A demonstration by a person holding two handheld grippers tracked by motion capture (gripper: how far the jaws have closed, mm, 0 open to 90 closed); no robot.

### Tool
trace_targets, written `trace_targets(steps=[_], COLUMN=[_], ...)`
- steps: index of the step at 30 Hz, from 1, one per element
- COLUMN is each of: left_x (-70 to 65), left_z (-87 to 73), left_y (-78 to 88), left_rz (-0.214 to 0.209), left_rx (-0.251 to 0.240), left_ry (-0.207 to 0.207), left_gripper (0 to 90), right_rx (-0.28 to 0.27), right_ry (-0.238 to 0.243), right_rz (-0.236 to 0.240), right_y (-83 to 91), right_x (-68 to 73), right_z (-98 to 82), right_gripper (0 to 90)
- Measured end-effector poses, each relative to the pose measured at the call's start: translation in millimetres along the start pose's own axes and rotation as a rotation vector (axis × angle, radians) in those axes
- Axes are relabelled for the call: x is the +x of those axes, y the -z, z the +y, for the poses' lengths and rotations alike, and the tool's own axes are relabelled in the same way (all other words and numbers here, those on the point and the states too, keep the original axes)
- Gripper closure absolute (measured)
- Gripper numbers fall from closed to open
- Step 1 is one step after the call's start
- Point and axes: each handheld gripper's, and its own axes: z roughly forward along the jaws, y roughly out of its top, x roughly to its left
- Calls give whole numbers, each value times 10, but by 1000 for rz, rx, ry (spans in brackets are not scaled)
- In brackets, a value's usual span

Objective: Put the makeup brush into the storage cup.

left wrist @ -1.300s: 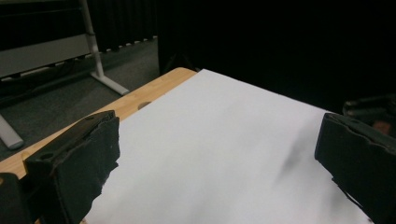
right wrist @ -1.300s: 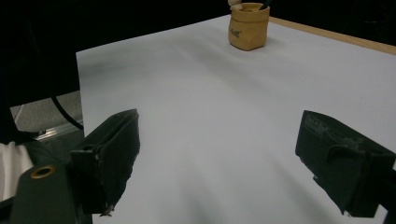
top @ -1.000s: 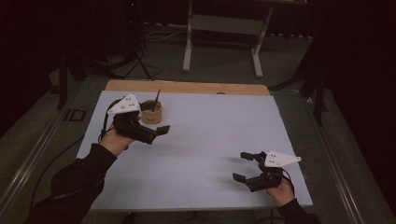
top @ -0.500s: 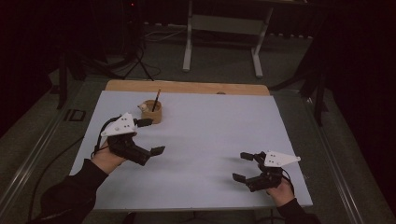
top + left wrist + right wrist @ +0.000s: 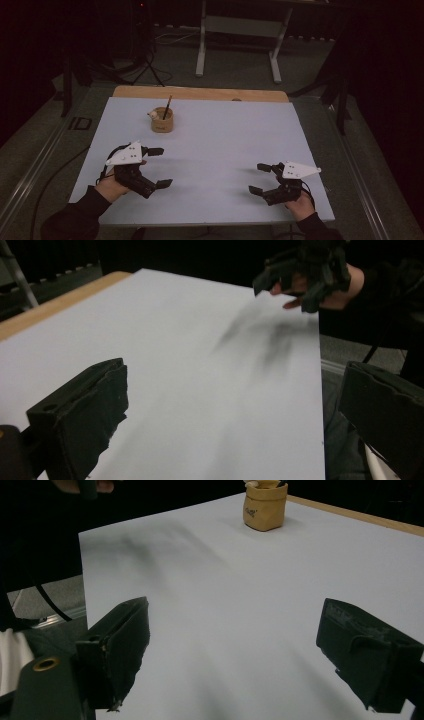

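High view: both tools (image 5: pixel 160 167) (image 5: pixel 261 178) spread-jawed, empty, well apart from pot (image 5: pixel 162 120).

dark room, grey floor (image 5: pixel 240 55), metal stand (image 5: pixel 237 37)

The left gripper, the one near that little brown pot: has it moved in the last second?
Yes. The left gripper has pulled back from the brown pot toward the person's edge of the table; the pot stayed put.

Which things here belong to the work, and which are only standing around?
Work: small tan paper-like pot with a dark stick in it; left gripper, fingers open; right gripper, fingers open.

Around: white table sheet; wooden board edge; grey metal stand.
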Motion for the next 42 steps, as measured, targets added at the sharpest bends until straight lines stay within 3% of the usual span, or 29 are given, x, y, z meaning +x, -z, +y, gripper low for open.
trace_targets(steps=[9, 12, 17, 26, 30, 33, 40, 42], left_x=[-55, -38, -26, 75, 97, 102, 89, 87], left_z=[-287, -391, -534, -755, -827, -842, -901, -908], left_y=[7, 37, 53, 151, 171, 194, 216, 215], left_rz=[8, -6, 8, 80, 132, 171, 186, 173], left_rx=[26, 29, 63, 66, 31, 12, 14, 19], left_ry=[21, 63, 73, 123, 166, 164, 151, 148], left_gripper=[6, 6, 6, 7, 7, 7, 7, 7], right_rx=[8, 7, 20, 38, 40, 42, 42, 41], right_ry=[5, 13, 29, 27, 29, 26, 19, 17], right_rz=[4, 10, 3, 10, 10, 15, 16, 19], right_y=[-9, -8, -21, -31, -37, -41, -42, -45], right_x=[-11, -1, 1, -16, -19, -18, -22, -23], right_z=[-15, -13, -23, -58, -65, -69, -71, -73], right_gripper=[136, 136, 136, 137, 136, 136, 136, 136])
